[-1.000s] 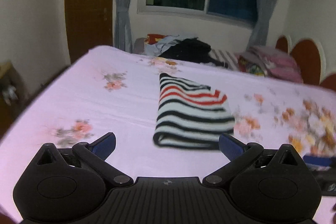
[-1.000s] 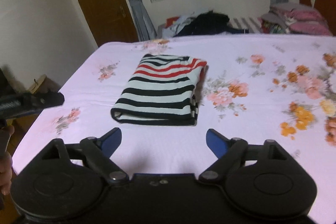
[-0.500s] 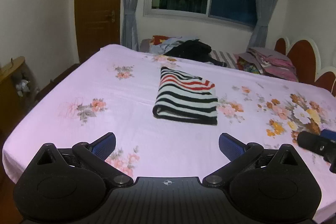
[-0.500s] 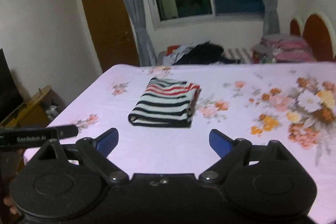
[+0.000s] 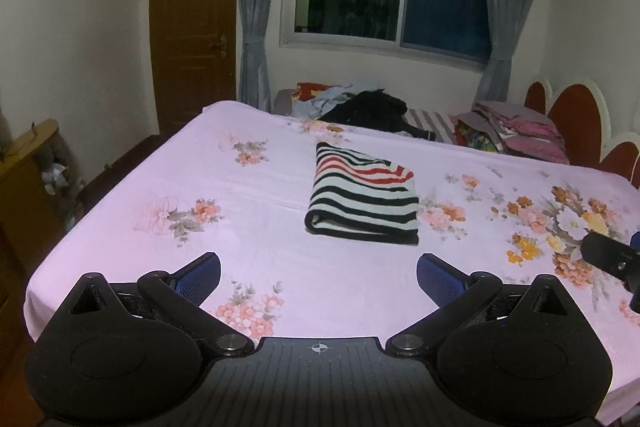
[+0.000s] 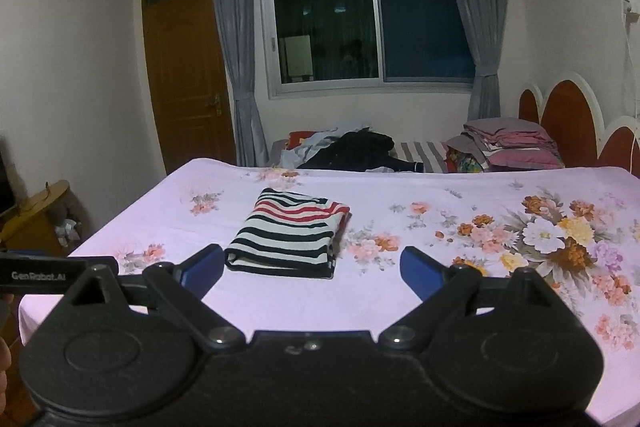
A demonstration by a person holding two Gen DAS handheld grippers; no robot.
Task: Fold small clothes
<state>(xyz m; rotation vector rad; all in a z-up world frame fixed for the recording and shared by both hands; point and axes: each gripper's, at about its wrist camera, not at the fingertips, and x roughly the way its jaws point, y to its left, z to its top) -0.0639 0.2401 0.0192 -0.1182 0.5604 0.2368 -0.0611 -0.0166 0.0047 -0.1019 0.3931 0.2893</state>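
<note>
One folded garment (image 5: 364, 201), black-and-white stripes with red bands at the far end; long axis runs away from the cameras, fold edge nearest. Lies mid-bed on pink floral sheet (image 5: 260, 255). Left gripper (image 5: 319, 277) and right gripper (image 6: 312, 273): both wide, empty, well short of it.

My left gripper (image 5: 318, 277) and right gripper (image 6: 312, 269) are matt black plastic with ribbed blue pads (image 5: 434, 277). The folded striped garment (image 5: 362, 203) is soft knit cloth. The floral bedsheet (image 5: 256, 195) is smooth matt cotton-like fabric. The far door (image 6: 188, 79) is glossy brown wood.
</note>
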